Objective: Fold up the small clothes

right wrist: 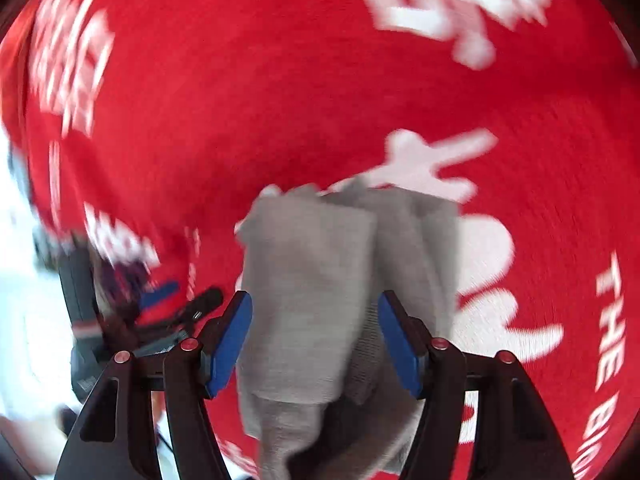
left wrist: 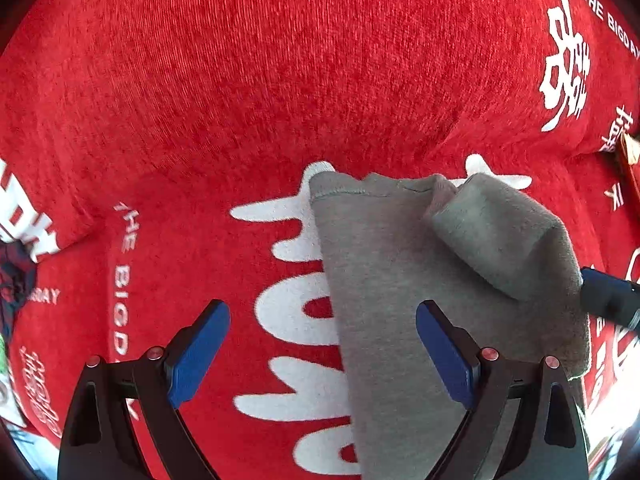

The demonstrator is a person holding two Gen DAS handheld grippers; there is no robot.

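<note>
A small grey garment (left wrist: pixel 404 280) lies on the red printed cloth (left wrist: pixel 240 80), partly folded, with one flap (left wrist: pixel 504 232) turned over on its right side. My left gripper (left wrist: pixel 324 348) is open just above its left edge, with nothing between the pads. In the blurred right wrist view the same grey garment (right wrist: pixel 320 280) lies bunched under my right gripper (right wrist: pixel 316 340), which is open over it. The tip of the right gripper shows at the right edge of the left wrist view (left wrist: pixel 608 296).
The red cloth with white lettering (right wrist: pixel 400 100) covers the whole surface. A dark patterned item (left wrist: pixel 12 280) lies at the far left edge. The left gripper shows blurred at the left of the right wrist view (right wrist: pixel 120 312).
</note>
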